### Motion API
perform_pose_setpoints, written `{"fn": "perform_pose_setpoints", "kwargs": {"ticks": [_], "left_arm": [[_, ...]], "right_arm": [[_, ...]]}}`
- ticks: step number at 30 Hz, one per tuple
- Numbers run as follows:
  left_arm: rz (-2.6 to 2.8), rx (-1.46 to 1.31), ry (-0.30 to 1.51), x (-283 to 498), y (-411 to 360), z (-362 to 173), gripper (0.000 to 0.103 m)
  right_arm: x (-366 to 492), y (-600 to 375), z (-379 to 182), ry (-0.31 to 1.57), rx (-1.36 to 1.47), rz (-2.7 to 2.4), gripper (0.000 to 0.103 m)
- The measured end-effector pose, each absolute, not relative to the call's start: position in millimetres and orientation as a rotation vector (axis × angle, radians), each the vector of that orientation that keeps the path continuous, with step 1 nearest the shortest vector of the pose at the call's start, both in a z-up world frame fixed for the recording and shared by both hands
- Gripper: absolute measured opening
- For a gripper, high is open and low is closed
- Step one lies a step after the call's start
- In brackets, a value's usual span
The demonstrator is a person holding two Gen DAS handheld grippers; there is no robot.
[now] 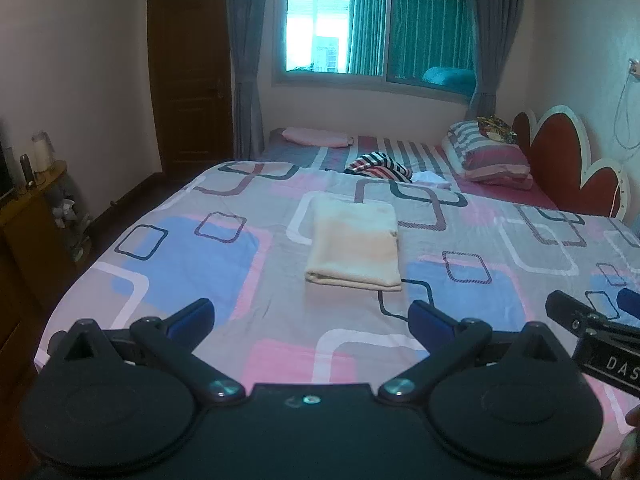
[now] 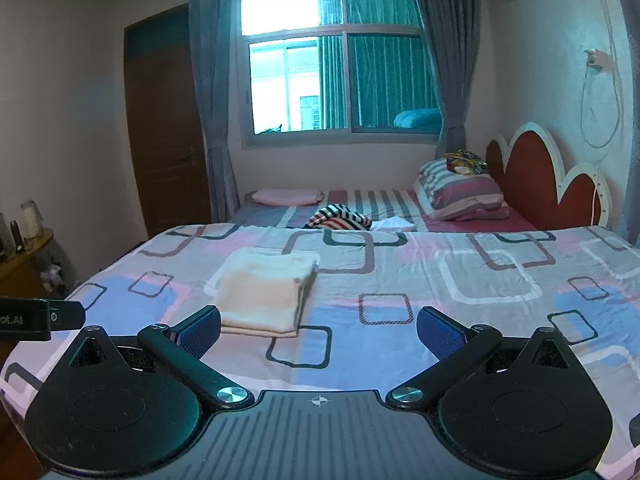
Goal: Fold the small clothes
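In the left wrist view, the left gripper (image 1: 311, 314) is held above the patterned bedsheet (image 1: 200, 264) with its jaws spread wide and nothing between them. A cream folded garment (image 1: 354, 242) is seen lying flat on the sheet, ahead of the jaws and slightly toward the right finger, well apart from both tips. It appears already folded into a neat rectangle of several layers. The cloth is judged light, soft and limp, so it would sag if lifted by one point; a hold is best taken at a near corner or along the thick folded edge nearest the jaws, where all layers can be pinched together. The right gripper (image 1: 588, 306) is glimpsed just beyond the right finger, its jaws apart.

In the right wrist view, the right gripper (image 2: 318, 326) is likewise held with jaws wide apart and empty. The cream folded garment (image 2: 266, 292) lies ahead of the left finger, its near edge close past that tip. Its right side shows stacked layer edges, which could slip apart if dragged. Open sheet is available to the right of the jaws and ahead of them. A striped garment (image 2: 340, 218) lies far ahead, near the bedsheet's far edge, and is judged to be the next piece. A pillow (image 2: 460, 192) and headboard (image 2: 536, 184) stand well beyond the right finger.
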State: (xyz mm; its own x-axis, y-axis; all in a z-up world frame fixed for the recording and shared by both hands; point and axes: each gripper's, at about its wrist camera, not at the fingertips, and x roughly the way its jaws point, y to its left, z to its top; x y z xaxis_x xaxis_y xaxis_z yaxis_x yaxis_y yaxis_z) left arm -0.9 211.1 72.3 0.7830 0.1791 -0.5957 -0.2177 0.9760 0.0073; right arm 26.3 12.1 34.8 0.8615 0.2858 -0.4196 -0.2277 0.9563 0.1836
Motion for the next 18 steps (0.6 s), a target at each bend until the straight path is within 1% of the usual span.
{"fn": "perform_pose_setpoints", "kwargs": {"ticks": [18], "left_arm": [[0.22,-0.077,0.672,7.0,204.0,63.5,0.102]], "right_arm": [[36.6,10.0,28.9,0.487,0.145,0.29,0.103]]}}
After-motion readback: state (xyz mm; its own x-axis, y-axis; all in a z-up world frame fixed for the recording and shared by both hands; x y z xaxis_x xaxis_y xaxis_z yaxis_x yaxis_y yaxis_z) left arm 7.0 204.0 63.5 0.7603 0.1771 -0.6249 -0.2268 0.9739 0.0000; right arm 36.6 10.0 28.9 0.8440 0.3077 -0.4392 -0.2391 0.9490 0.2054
